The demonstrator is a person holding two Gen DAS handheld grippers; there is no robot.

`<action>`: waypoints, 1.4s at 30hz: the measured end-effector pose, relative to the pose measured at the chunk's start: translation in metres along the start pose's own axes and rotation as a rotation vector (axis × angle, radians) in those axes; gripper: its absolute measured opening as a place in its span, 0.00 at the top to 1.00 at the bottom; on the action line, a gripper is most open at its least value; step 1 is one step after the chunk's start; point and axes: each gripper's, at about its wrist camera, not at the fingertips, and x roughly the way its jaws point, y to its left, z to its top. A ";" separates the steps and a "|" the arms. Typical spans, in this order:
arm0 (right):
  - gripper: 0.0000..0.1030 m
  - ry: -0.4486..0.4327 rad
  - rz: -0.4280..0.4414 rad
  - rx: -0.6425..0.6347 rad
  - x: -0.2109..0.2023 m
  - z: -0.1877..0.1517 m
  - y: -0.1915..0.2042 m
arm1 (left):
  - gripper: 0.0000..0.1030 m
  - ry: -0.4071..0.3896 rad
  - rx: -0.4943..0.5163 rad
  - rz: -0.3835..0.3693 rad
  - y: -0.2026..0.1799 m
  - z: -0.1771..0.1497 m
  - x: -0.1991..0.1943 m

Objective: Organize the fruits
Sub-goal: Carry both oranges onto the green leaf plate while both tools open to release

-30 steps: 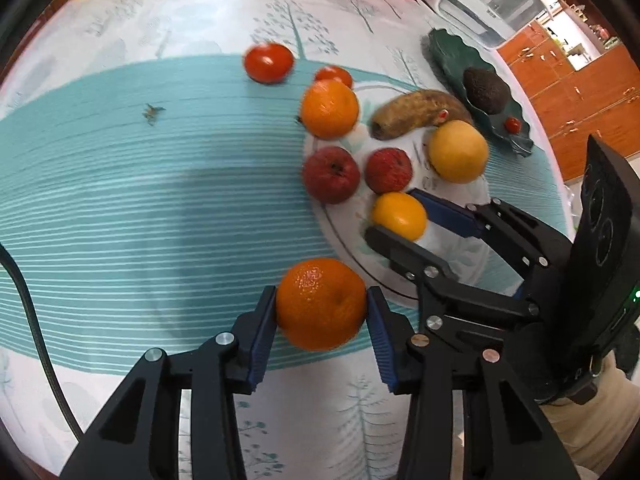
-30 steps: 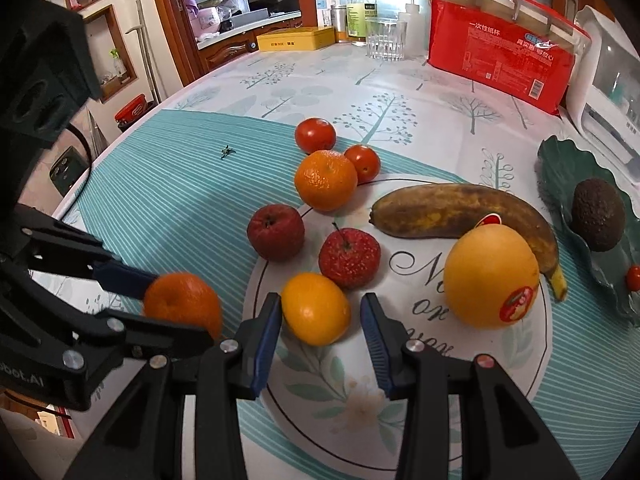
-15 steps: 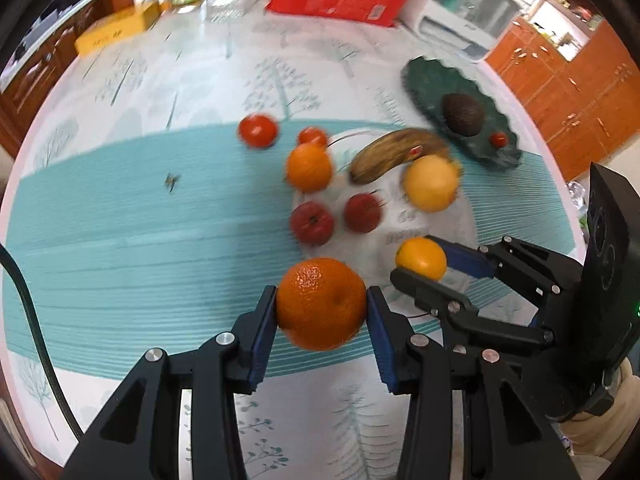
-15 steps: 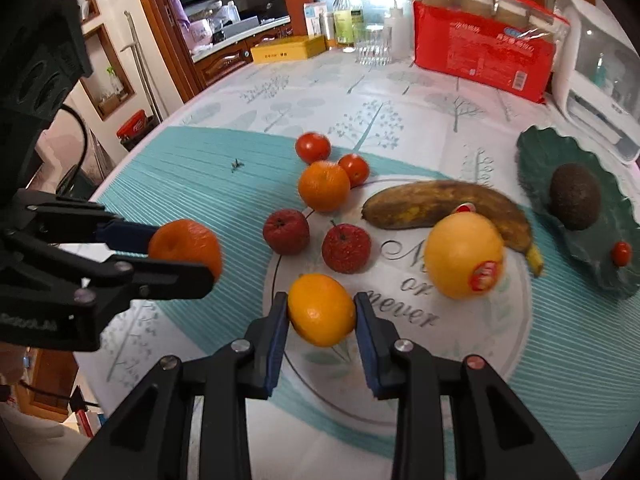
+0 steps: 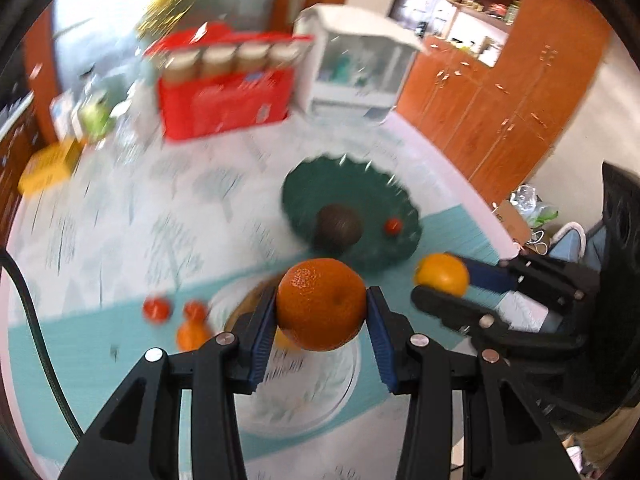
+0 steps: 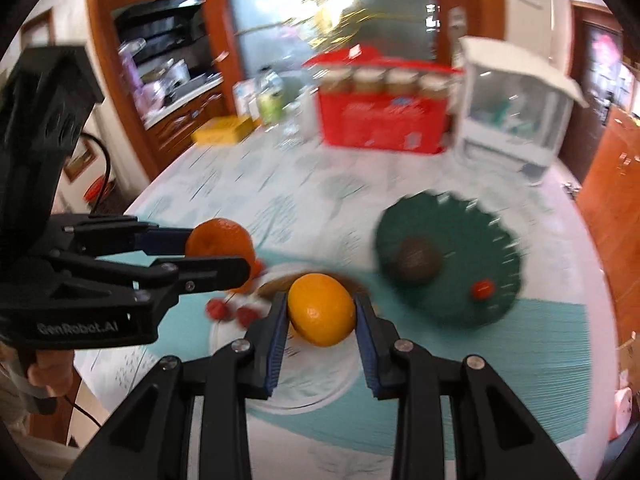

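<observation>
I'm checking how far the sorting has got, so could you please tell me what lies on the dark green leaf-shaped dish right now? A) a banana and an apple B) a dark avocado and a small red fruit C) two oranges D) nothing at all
B: the green dish holds a dark avocado and a small red fruit, while both oranges are still gripped in the tongs above the table.
</observation>
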 end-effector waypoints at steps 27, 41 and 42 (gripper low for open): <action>0.68 0.183 -0.088 0.313 0.155 0.032 -0.208 | 0.59 0.166 -0.002 0.123 -0.036 0.140 0.238; 0.68 0.220 -0.070 0.325 0.204 0.013 -0.215 | 0.59 0.267 0.047 0.175 -0.038 0.121 0.298; 0.67 0.218 -0.073 0.322 0.205 0.013 -0.214 | 0.59 0.269 0.051 0.177 -0.039 0.121 0.298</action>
